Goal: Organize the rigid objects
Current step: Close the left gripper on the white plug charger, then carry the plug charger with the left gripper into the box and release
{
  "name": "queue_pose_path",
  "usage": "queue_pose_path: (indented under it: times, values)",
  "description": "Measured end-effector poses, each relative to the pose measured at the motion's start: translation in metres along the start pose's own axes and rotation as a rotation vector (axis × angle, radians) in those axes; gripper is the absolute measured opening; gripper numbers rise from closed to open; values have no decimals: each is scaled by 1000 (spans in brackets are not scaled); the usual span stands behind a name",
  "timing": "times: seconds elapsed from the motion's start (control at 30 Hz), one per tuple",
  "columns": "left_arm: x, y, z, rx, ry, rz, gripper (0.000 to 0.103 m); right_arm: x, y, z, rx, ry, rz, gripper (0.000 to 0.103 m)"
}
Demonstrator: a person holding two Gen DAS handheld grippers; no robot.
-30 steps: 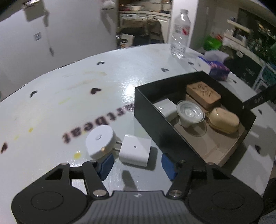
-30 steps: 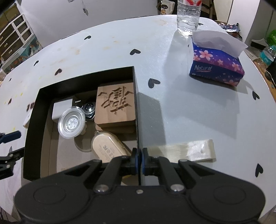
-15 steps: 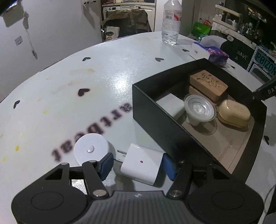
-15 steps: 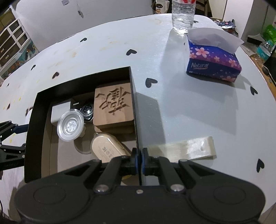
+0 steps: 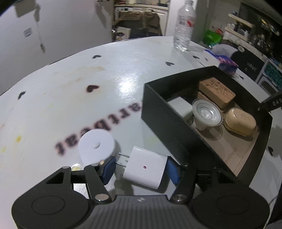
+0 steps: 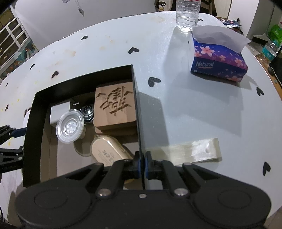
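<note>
White plastic plug adapter (image 5: pixel 146 167), square-bodied with two metal prongs pointing left, lies on the pale heart-printed tabletop (image 5: pixel 70 98) just near-left of the open black cardboard box (image 5: pixel 158 112). A second ago it sat ahead of the left tongs (image 5: pixel 141 167); now the blue pads (image 5: pixel 109 167) bracket it, the right pad at or very near its side, the left pad apart from it beside the prongs. Left tongs stand apart, not closed on anything. A flat white round disc (image 5: pixel 97 146) sits just left of the adapter, close to the left pad. Right tongs (image 6: pixel 142 163) are together, clamped on the near right wall of the black box (image 6: pixel 137 105), same hold as a second ago, steadying it. Inside the box: a carved wooden block (image 6: pixel 114 105), a clear-fronted spotlight bulb (image 6: pixel 70 126), a tan oval case (image 6: pixel 107 149), a white square piece (image 6: pixel 59 112), and a small dark round part (image 6: pixel 87 111). Outside it: a floral tissue box (image 6: pixel 218 61), a clear water bottle (image 6: pixel 187 14), and a pale strip (image 6: pixel 192 149). Judgement: the approach is finished and the adapter is lined up for pickup; closing comes next, then a lift over the near wall. Risk: the left pad may meet prongs rather than body, or nudge the disc.
</note>
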State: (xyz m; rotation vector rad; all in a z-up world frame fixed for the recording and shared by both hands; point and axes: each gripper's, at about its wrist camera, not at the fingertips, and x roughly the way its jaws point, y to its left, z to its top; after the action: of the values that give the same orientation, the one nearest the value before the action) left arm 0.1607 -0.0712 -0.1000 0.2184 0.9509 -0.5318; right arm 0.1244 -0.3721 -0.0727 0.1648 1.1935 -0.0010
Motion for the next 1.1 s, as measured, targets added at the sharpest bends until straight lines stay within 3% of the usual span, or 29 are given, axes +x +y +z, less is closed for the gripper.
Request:
queue_pose_path:
  times: [0.23,0.4,0.63,0.93,1.1]
  values:
    - [-29,16,-14,-137,-4,56,61,1,0,0,-9,2,1,5]
    - [-55,13,-9,-190,-44,38,61,1,1,1,-19,4,0,5]
    - [-75,-21,24,-129,-79,-63,61,0,1,1,-30,4,2,5]
    - [-47,-88,53,-8,28,-216,61,-1,0,0,-32,-2,7,5]
    - [-20,-106,54,0,103,-222,61,-1,1,0,-38,-4,8,5]
